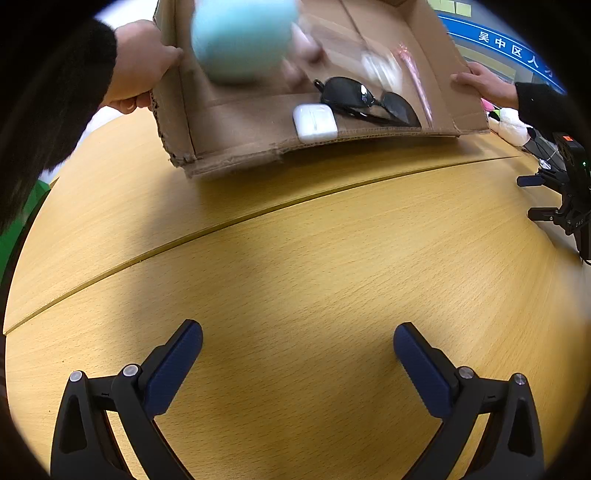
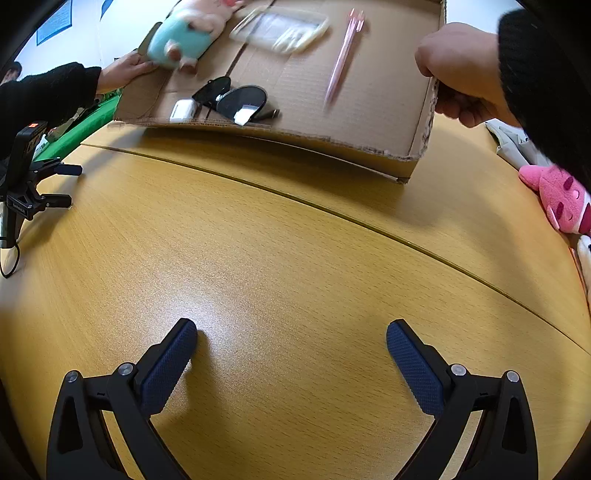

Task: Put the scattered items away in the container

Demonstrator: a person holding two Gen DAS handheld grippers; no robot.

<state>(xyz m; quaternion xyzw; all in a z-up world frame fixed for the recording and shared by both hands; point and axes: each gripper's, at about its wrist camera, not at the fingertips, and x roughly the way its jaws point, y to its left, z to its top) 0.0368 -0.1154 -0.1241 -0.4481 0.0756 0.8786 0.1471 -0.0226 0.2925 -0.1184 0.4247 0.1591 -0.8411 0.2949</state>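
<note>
A shallow cardboard box [image 1: 236,122] [image 2: 369,110] is held tilted above the wooden table by a person's two bare hands [image 1: 140,66] [image 2: 458,70]. Inside it lie black sunglasses [image 1: 365,98] [image 2: 236,98], a white earbud case [image 1: 314,122] [image 2: 183,109], a pink pen [image 1: 413,79] [image 2: 341,59], a blurred clear case [image 2: 280,29] and a blurred teal and pink plush [image 1: 240,37] [image 2: 181,37]. My left gripper [image 1: 297,339] is open and empty low over the table. My right gripper [image 2: 291,338] is open and empty too, well short of the box.
The right gripper shows at the left wrist view's right edge [image 1: 565,199], and the left gripper at the right wrist view's left edge [image 2: 33,184]. A pink plush [image 2: 561,199] lies at the table's right. Green cloth [image 2: 81,129] lies far left.
</note>
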